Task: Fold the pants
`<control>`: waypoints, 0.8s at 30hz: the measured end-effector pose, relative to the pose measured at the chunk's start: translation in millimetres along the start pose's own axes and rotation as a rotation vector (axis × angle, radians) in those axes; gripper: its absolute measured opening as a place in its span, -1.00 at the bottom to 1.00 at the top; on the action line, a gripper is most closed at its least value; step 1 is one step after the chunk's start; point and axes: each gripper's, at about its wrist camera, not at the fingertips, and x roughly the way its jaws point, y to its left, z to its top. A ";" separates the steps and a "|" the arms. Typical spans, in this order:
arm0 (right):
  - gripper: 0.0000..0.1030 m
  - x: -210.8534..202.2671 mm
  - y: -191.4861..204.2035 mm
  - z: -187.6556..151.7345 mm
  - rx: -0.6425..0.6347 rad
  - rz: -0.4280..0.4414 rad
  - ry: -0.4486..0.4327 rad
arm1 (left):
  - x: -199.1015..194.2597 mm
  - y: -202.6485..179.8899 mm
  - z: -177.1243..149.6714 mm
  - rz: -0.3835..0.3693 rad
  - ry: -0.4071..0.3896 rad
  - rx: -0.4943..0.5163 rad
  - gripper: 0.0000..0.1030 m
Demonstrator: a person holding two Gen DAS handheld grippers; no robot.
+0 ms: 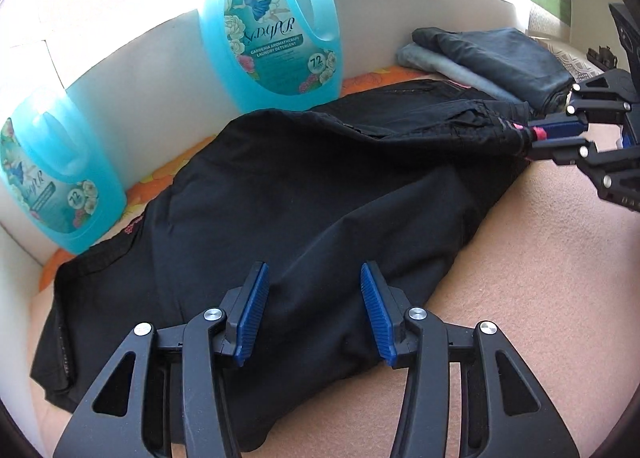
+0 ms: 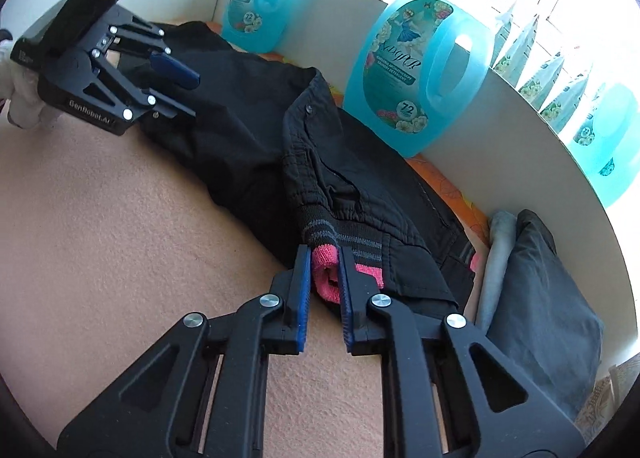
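Our right gripper (image 2: 324, 278), angled down at lower centre, clamps the black pants' (image 2: 248, 138) pink cuff (image 2: 326, 262); our left gripper (image 1: 312, 310) hovers unclenched above the fabric.

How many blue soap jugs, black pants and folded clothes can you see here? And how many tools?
Blue detergent jugs: 3 in the right wrist view, more behind the ledge partly hidden
Black pants being folded: 1
Folded clothes in the pile: 2
Tools: 2, the left tool and the right tool
Total: 8
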 end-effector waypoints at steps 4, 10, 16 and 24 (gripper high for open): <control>-0.79 -3.0 -42.7 14.2 0.134 0.005 -0.042 | 1.4 -0.4 0.7 -0.001 0.001 0.003 -0.10; -0.79 34.8 -113.7 35.7 0.325 -0.032 0.010 | 0.5 -0.5 0.1 -0.001 0.001 0.001 -0.10; -0.75 84.3 -155.1 37.5 0.426 -0.076 0.116 | 1.2 -0.5 0.2 -0.001 0.003 0.004 -0.10; -0.15 47.7 -173.3 0.3 0.670 -0.077 0.062 | 0.9 -1.5 -0.7 -0.003 -0.005 0.014 -0.10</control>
